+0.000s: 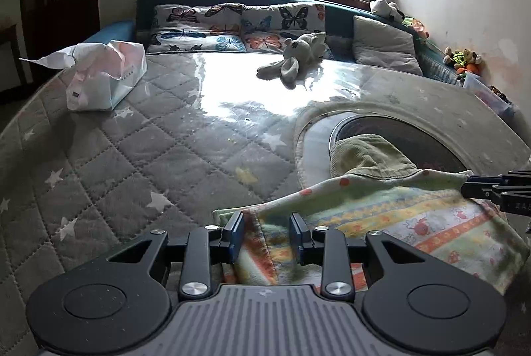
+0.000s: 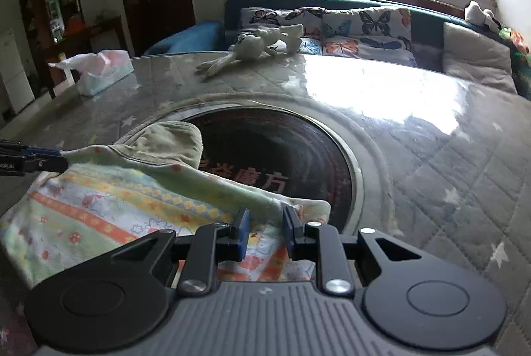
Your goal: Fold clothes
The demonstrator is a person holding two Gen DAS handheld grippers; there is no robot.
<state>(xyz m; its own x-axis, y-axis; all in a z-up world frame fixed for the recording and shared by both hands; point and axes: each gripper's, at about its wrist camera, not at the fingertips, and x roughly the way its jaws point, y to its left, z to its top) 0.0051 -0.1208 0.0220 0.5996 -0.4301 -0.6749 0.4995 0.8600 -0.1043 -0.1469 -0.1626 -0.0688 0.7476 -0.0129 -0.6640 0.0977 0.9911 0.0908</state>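
Observation:
A small patterned garment [image 1: 381, 216] with striped orange, yellow and green print lies partly folded on the table; it also shows in the right wrist view [image 2: 109, 206]. A green corduroy piece [image 1: 368, 156] lies beyond it, over the dark hob, also in the right wrist view [image 2: 169, 140]. My left gripper [image 1: 267, 233] is open, its jaws standing either side of the garment's left edge. My right gripper [image 2: 265, 228] is open, its jaws around the garment's right edge. Each gripper appears at the edge of the other's view, the right one [image 1: 497, 190] and the left one [image 2: 30, 161].
The table wears a grey quilted star cover [image 1: 132, 173] under clear plastic, with a round dark hob [image 2: 282, 150] set in it. A tissue pack [image 1: 103, 73] and a plush rabbit [image 1: 295, 57] lie farther back. A sofa with butterfly cushions [image 1: 232, 27] stands behind.

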